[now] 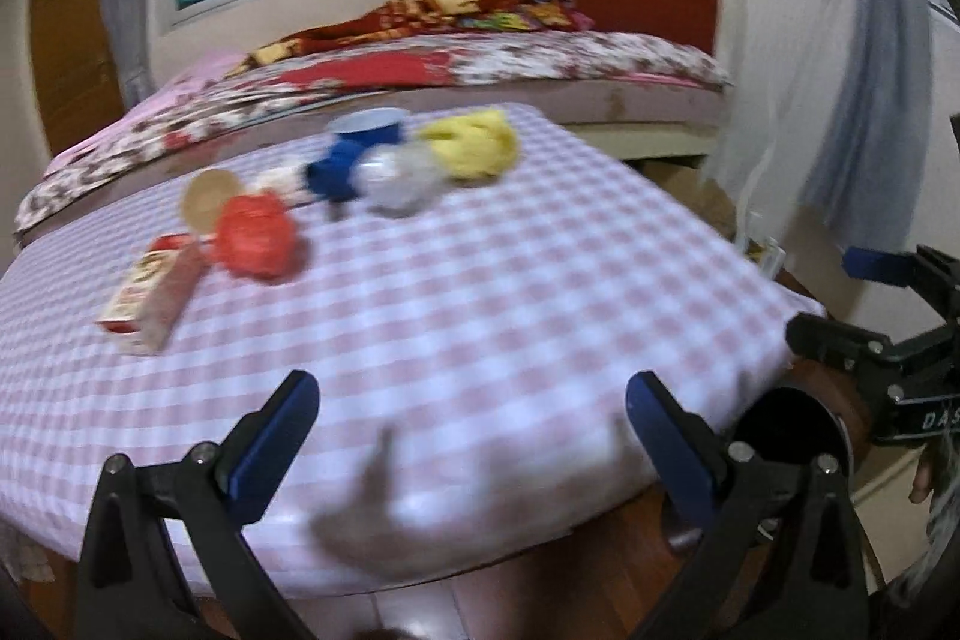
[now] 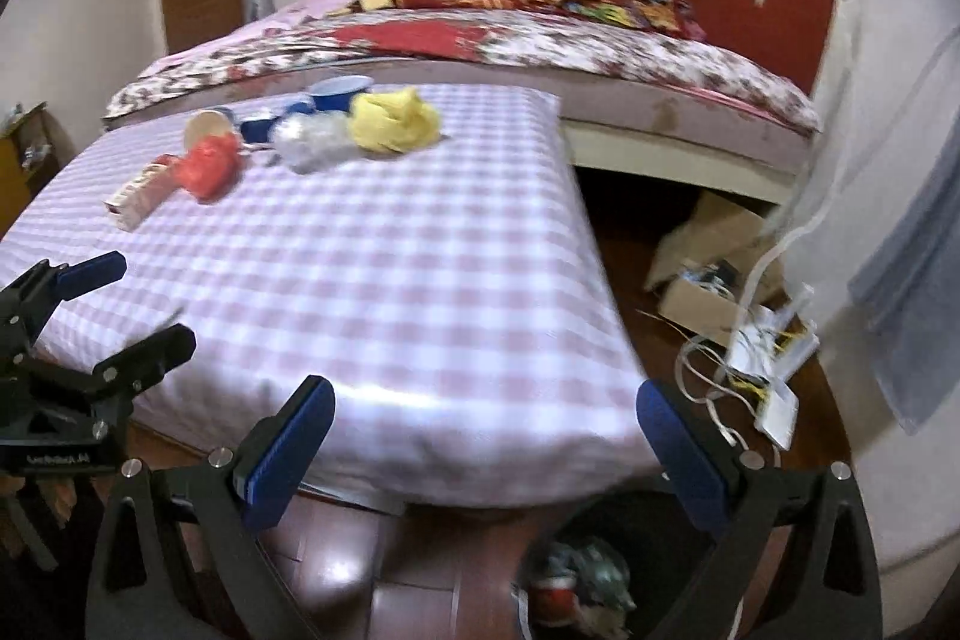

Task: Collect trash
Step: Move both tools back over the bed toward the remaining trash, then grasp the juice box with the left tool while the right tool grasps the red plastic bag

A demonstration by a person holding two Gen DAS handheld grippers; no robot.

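Note:
Trash lies in a row at the far side of the pink checked table [image 1: 480, 316]: a small carton [image 1: 153, 298], a crumpled red wrapper [image 1: 255, 238], a tan round lid [image 1: 210, 199], blue crumpled pieces [image 1: 339, 169], a blue cup [image 1: 372, 130], clear crumpled plastic [image 1: 399, 181] and a yellow crumpled wad [image 1: 474, 142]. The same row shows in the right wrist view, with the carton [image 2: 141, 193], red wrapper [image 2: 207, 166] and yellow wad [image 2: 393, 121]. My left gripper [image 1: 471, 400] is open and empty over the table's near edge. My right gripper [image 2: 486, 406] is open and empty at the near right corner.
A bed [image 2: 540, 46] with floral sheets and a red blanket stands behind the table. Cardboard boxes [image 2: 702, 268], white cables and a power strip [image 2: 774, 376] lie on the wooden floor at right. A dark bin with trash [image 2: 576, 586] sits on the floor below the right gripper.

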